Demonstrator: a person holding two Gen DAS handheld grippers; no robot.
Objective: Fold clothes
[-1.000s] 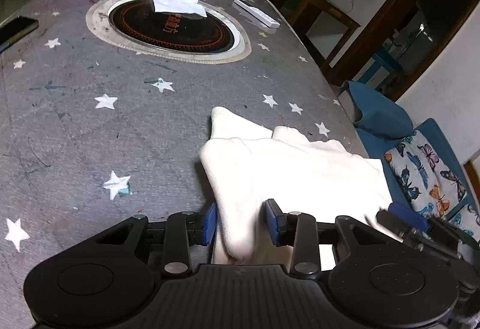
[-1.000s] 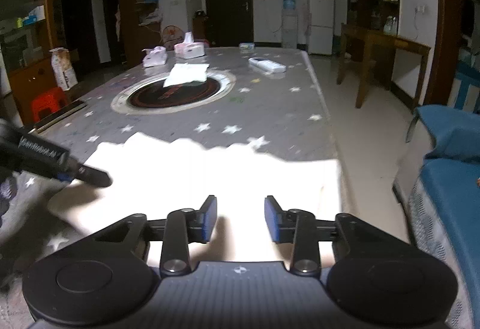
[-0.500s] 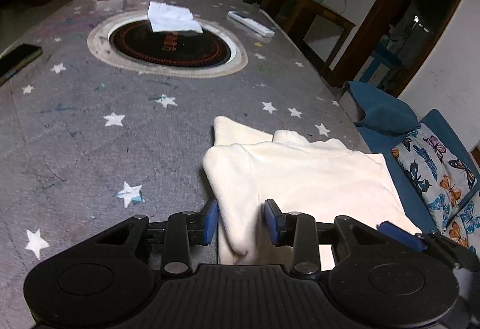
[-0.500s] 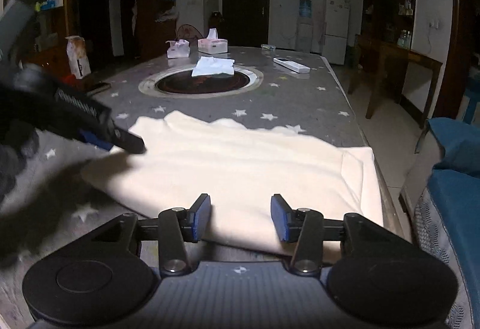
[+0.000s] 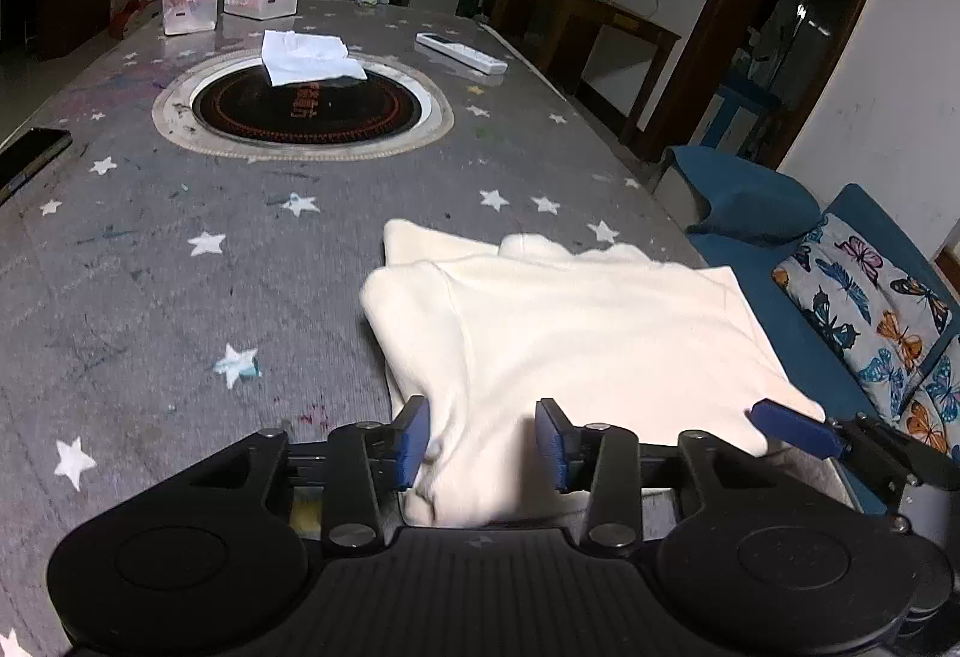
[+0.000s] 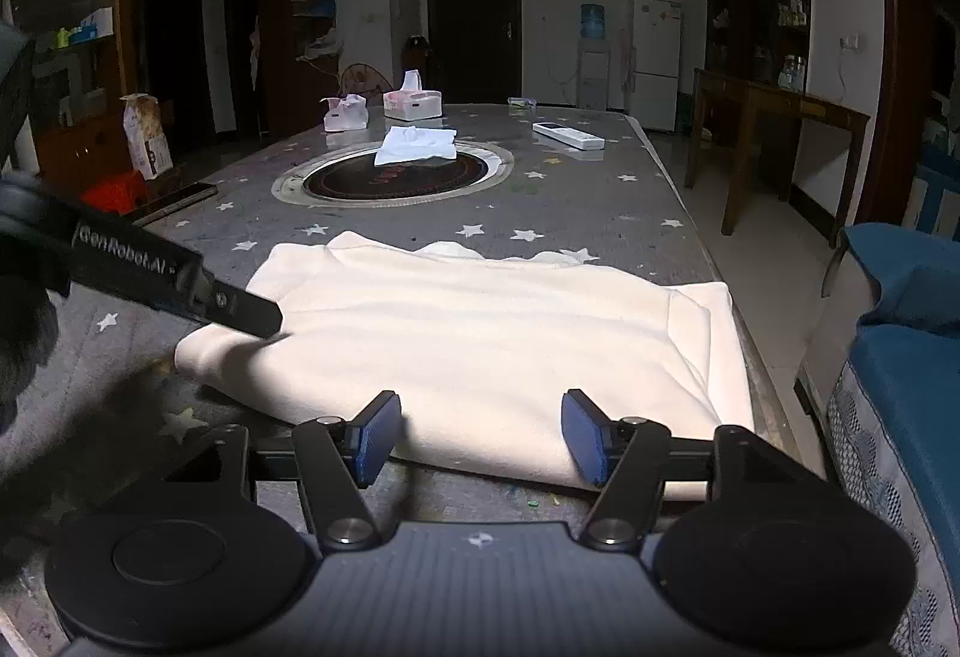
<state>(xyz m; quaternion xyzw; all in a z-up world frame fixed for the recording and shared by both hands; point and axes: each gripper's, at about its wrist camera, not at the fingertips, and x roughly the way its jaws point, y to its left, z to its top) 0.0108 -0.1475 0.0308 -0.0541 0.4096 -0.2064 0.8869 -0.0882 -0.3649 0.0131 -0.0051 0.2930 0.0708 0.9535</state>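
A long table [image 6: 600, 189] under a grey, star-printed cloth runs down the dim room, a round black hotplate [image 6: 393, 174] sunk in its middle. Beyond it stands a dark door [image 6: 474, 21] in a pale wall, with a white fridge [image 6: 656, 57] and a water dispenser [image 6: 593, 57] beside it. Dark wooden shelving [image 6: 66, 27] lines the left side, a wooden side table [image 6: 774, 117] the right. A blue sofa [image 5: 840, 261] with a butterfly cushion [image 5: 882, 309] sits nearest. The floor is pale tile [image 6: 762, 261].
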